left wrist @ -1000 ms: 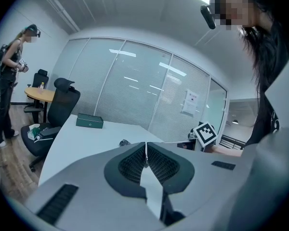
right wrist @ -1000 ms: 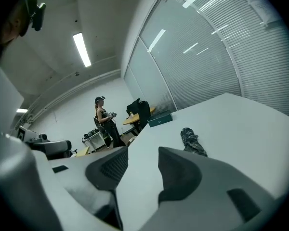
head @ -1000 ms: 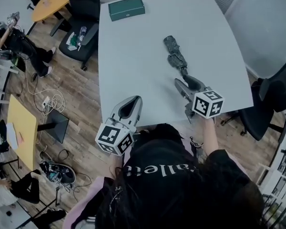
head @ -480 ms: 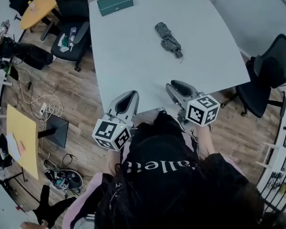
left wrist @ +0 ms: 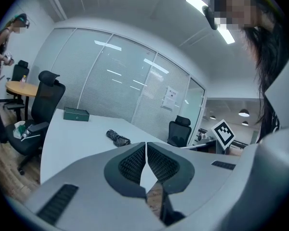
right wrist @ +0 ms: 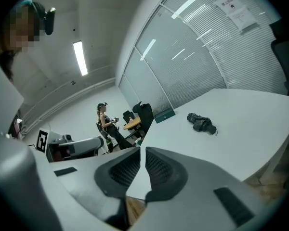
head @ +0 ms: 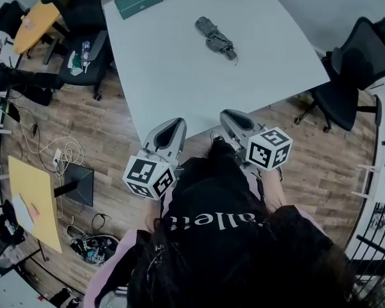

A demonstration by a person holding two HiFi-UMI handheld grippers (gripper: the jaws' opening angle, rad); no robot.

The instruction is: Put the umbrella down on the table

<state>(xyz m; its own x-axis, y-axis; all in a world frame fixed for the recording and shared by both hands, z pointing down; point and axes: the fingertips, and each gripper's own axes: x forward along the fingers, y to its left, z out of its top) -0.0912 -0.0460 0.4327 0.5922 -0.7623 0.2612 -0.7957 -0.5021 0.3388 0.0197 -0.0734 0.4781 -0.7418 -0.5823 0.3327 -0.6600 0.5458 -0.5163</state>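
Note:
The folded dark grey umbrella [head: 215,36] lies flat on the white table [head: 173,69], far from both grippers; it also shows in the left gripper view as the umbrella [left wrist: 117,137] and in the right gripper view as the umbrella [right wrist: 201,122]. My left gripper [head: 173,123] hangs just off the table's near edge, jaws together and empty [left wrist: 146,147]. My right gripper [head: 231,115] is beside it, close to the person's body. Its jaws are closing with nothing between them [right wrist: 140,151].
A green box [head: 138,0] sits at the table's far left corner. Black office chairs stand at the right [head: 353,69] and far left [head: 83,18]. A yellow table [head: 32,201] and cables lie on the wooden floor at left. A person [right wrist: 106,124] stands far off.
Both grippers have drawn back from the table toward the person's body, and the umbrella stays lying on the table. The right gripper's jaws, open beside the umbrella's handle before, have come together.

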